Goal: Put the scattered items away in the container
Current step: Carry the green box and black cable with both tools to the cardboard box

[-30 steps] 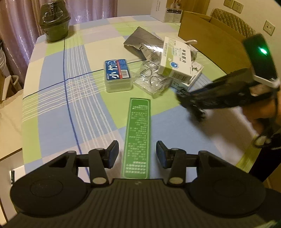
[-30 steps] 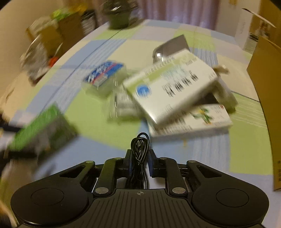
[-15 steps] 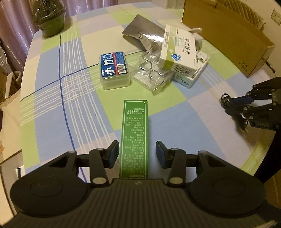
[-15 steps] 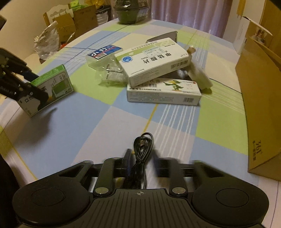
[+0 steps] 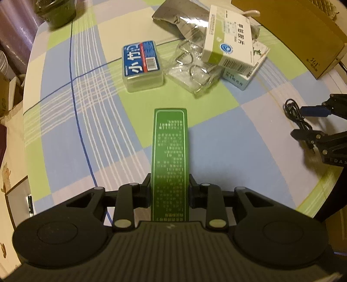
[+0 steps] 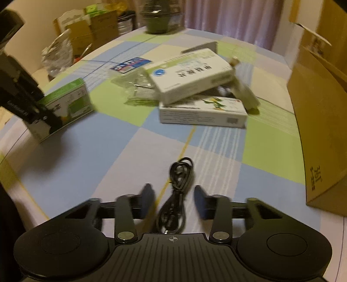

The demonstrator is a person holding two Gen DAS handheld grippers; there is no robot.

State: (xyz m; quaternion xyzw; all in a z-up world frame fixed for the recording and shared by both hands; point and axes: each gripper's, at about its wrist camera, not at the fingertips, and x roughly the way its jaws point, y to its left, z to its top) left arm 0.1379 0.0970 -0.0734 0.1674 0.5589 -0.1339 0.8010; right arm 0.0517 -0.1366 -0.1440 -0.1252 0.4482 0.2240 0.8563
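A long green box lies on the checked tablecloth, and my left gripper is closing, its pads pressed on the box's two long sides at the near end. The right wrist view shows the same box at the left. A coiled black cable lies on the cloth between the fingers of my right gripper. Those jaws stand apart and are closing, with no pad touching the cable. The brown cardboard box stands open at the right edge.
A pile sits mid-table: a clear box with a blue label, a clear packet of metal rings, a white and green medicine box on another carton, a silver pouch. A dark pot stands far left.
My left jaws have closed onto the green box. My right gripper carried the cable from over the pile to the near right, then its jaws parted and the cable now lies on the cloth.
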